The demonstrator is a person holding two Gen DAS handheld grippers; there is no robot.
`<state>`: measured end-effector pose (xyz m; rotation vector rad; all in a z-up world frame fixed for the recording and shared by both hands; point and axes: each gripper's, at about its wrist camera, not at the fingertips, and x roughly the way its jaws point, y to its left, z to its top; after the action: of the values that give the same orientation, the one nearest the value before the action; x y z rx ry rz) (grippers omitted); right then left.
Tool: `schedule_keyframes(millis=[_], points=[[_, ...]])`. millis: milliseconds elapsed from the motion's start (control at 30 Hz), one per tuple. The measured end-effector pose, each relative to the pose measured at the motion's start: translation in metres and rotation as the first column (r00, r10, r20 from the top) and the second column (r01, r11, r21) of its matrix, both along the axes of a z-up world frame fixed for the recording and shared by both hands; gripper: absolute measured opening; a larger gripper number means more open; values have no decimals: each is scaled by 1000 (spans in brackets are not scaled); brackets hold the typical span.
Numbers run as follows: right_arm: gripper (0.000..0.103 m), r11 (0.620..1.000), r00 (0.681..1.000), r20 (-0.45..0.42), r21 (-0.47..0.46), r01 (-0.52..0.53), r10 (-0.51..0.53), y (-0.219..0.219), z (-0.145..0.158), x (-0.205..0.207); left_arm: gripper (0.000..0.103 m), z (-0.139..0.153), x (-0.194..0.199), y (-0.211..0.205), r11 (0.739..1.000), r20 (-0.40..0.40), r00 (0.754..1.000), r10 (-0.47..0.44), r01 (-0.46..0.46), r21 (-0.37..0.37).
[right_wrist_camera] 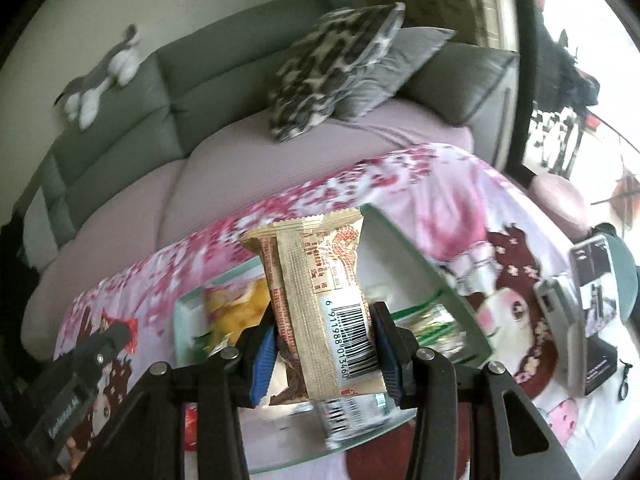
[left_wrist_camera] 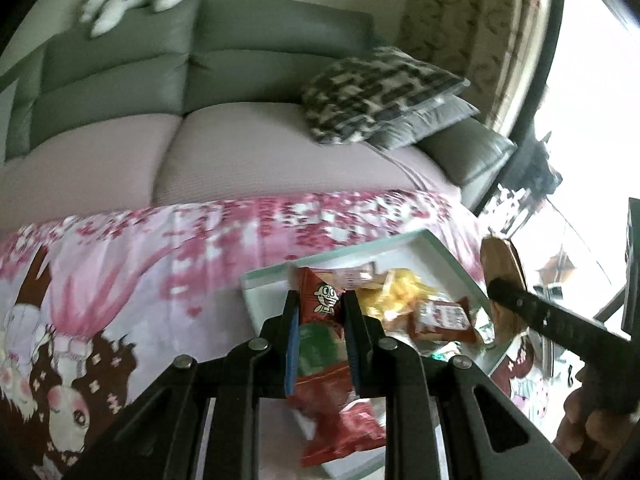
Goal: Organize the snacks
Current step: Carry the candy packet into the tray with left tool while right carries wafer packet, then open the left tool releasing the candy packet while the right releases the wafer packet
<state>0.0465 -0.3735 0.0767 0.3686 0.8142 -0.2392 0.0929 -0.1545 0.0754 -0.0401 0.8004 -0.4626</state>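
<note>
Red foil is seen between the blue pads of the left gripper (left_wrist_camera: 320, 312): a red packet (left_wrist_camera: 320, 304) printed with a cartoon face is clenched there, its top standing up beyond the fingertips and its lower end hanging under the jaws. Just past and below this gripper a white tray (left_wrist_camera: 436, 254) is seen on a pink floral cloth (left_wrist_camera: 160, 264). Inside the tray, ahead and to the right of the left fingertips, a yellow bag (left_wrist_camera: 400, 292) and a second red pack (left_wrist_camera: 444, 318) are lying against each other. Further right, the other tool's black finger is seen crossing the view, with a round brown item pressed at its tip; that item cannot be identified from this side.

The right gripper (right_wrist_camera: 326, 332) is closed on a beige packet (right_wrist_camera: 320, 288), held upright with its barcode facing the camera and its crimped top above the fingertips. The pads are pressed on both sides of the packet, the jaws standing partly apart around its width. The tray is directly beneath and beyond this gripper; its far rim is visible behind the packet. A green-and-white wrapper (right_wrist_camera: 432, 320) is seen in the tray to the right of the jaws. To the left, the tip of the left tool is visible.

Beyond both grippers a grey sofa (left_wrist_camera: 240, 64) with a patterned cushion (left_wrist_camera: 376, 92) is seen.
</note>
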Motion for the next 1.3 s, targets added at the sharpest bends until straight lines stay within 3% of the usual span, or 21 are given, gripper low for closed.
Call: schedule_keyframes(millis=[167,300,700,1133,1167,1233,1300], points=[[47,998,998,0,9,59,-59,-32,-5,2,21,0,-3,-34,996,14,997,-76,76,40],[47,998,998,-5,41,56,-56,-42,-16,14,21,-10,7,-39,994,-4,998,-67,67,82],[47,999,994,-108,40,-27,31,-50,-57,72,21,-61,59,-29,997,-195,980,-45,57,54],[47,996,984,-151,7,-92,92,-44,-62,93,22,-75,67,-30,999,-259,965,-36,42,18],[47,995,984,-154,1,-95,94,-42,-62,92,23,-75,67,-30,999,-261,965,-36,42,21],[47,995,983,-160,-8,-95,93,-41,-60,90,43,-72,65,-29,999,-256,966,-27,37,37],[47,995,982,-165,-21,-94,89,-39,-58,87,53,-68,63,-27,998,-248,969,-15,28,49]])
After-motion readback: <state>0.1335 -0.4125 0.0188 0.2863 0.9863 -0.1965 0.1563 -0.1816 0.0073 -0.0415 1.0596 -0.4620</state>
